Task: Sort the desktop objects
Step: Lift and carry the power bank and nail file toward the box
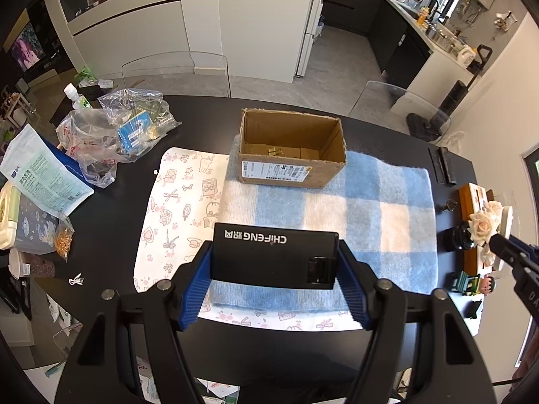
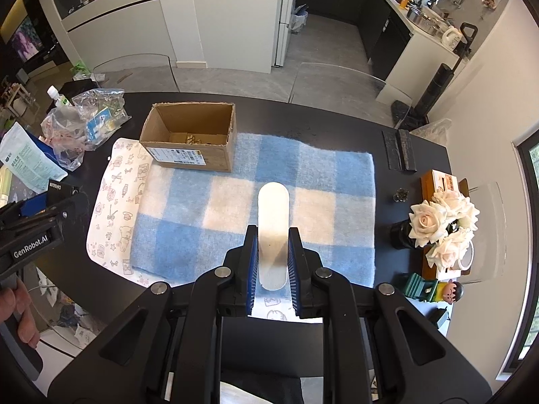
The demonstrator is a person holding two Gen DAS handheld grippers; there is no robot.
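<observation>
In the left wrist view, the left gripper (image 1: 275,262) pinched a black case (image 1: 275,258) across its width, blue pads pressed on both short ends. White lettering on the case, upside down from this side, read "CHIFENG" beside two Chinese characters. The case hung above the blue-and-white checked towel (image 1: 370,208), with the open cardboard box (image 1: 292,149) beyond it; the box carried a printed shipping label on its near wall, too small to read. At the right edge the right gripper (image 1: 502,245) showed near white roses (image 1: 483,224).

In the right wrist view, the right gripper (image 2: 273,262) was nearly closed, its pads clamping a flat white oblong piece (image 2: 273,222) that stuck forward past the fingertips, above the towel (image 2: 333,175). At the left edge the left gripper's (image 2: 50,202) body read "GenRobot.AI", the case (image 2: 60,190) at its tip. The box (image 2: 190,136) stood at the towel's far left corner.
</observation>
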